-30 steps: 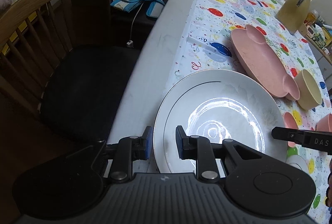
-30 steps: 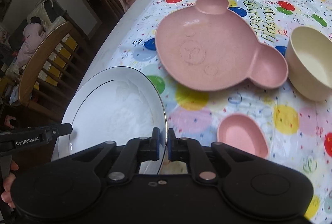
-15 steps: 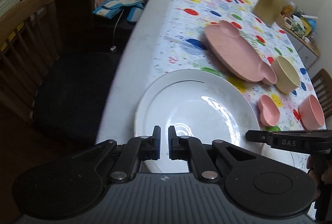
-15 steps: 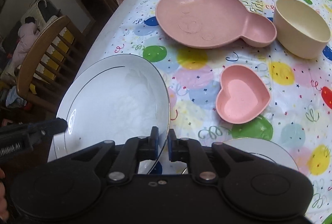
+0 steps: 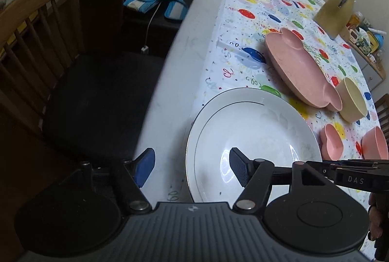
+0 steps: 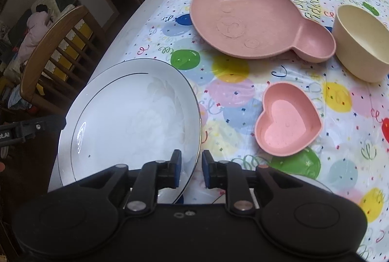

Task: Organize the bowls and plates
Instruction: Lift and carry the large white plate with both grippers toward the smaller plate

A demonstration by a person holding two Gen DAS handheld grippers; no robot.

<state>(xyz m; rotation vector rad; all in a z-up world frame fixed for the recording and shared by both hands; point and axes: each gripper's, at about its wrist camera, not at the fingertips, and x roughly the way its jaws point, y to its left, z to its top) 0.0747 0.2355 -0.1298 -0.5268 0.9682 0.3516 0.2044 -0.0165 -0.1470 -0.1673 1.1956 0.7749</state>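
Left hand-held gripper [image 5: 192, 168]: we see its jaws spread wide, straddling the near-left rim of the large white plate [image 5: 252, 140] without touching it; one blue pad [image 5: 145, 166] hangs over the bare tabletop [image 5: 170, 82], the other over the plate's well. Right hand-held gripper [image 6: 190, 169]: its jaws stand apart by a narrow gap, the plate's near-right rim running between them; we cannot see contact on either pad, so we read it as released, not gripping.

The white plate lies flat at the near edge of the tabletop, partly on the balloon-print cloth [image 6: 231, 82]. Beyond it lie the pink bear-shaped plate [image 6: 255, 19], with the cream bowl [image 6: 362, 43] just beside its ear compartment, and the pink heart-shaped dish [image 6: 287, 118] nearer the plate. A round pink bowl [image 5: 375, 143] shows at the right of the left wrist view, and the rim of a second white plate [image 6: 313, 183] peeks from behind the right gripper body. A wooden chair [image 5: 36, 31] stands off the table's left side.

We judge the step in hand to be the placing of the white plate, both grippers having no hold on it. The next move likely calls for lifting clear of the rim, then choosing a like piece to stack, gripping a thin rim squarely so it does not slip.
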